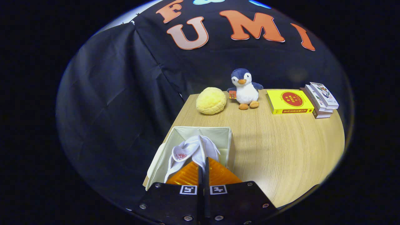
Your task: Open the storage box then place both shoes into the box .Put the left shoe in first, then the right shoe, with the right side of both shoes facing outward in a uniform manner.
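An open cream fabric storage box (215,135) stands at the near left corner of the wooden table (281,150), directly ahead of my fingers. White shoe material lies inside it: one white shoe (182,153) shows its insole with a red print. A second white collar (208,147) rises beside it; I cannot tell whether it is the same shoe or another. My gripper (203,162) hovers over the box's near side. Its fingers are pressed together on a thin white edge of the shoe. The lower parts of the box and shoe are hidden behind the fingers.
Along the table's far edge sit a round yellow plush (211,100), a penguin plush (246,89) with a small red card (232,94) beside it, a yellow book (289,101) and a stack of books (321,100). Black cloth hangs behind and to the left.
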`<state>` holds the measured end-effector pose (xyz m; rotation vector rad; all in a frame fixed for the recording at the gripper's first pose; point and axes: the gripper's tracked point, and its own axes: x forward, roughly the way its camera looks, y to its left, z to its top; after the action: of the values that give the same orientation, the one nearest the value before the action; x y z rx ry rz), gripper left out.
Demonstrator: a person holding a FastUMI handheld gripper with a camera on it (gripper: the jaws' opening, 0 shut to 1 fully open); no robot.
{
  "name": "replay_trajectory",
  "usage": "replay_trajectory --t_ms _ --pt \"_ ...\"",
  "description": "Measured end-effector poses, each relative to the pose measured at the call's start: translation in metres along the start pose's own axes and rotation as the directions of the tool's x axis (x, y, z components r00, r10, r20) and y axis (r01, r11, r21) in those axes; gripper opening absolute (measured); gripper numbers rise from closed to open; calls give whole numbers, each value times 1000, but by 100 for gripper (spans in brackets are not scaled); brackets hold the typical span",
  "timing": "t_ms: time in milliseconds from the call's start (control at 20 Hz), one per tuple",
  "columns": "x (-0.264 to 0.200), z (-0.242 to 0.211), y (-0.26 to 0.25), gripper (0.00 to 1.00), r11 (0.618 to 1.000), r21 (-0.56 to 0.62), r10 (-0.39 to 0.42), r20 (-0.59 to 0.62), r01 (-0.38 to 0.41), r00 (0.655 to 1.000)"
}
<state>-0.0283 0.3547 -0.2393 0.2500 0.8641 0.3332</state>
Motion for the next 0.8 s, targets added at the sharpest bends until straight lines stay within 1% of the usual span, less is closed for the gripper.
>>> replay_trajectory --t_ms 150,400,550,800 --pt "18 -9 2 1 999 23 -38 -30 38 999" --pt "35 -10 -8 1 985 59 -160 -43 163 986" --pt "46 -15 -12 1 969 122 -208 -54 213 977" --pt "61 -44 -22 3 945 121 -281 -169 303 945"
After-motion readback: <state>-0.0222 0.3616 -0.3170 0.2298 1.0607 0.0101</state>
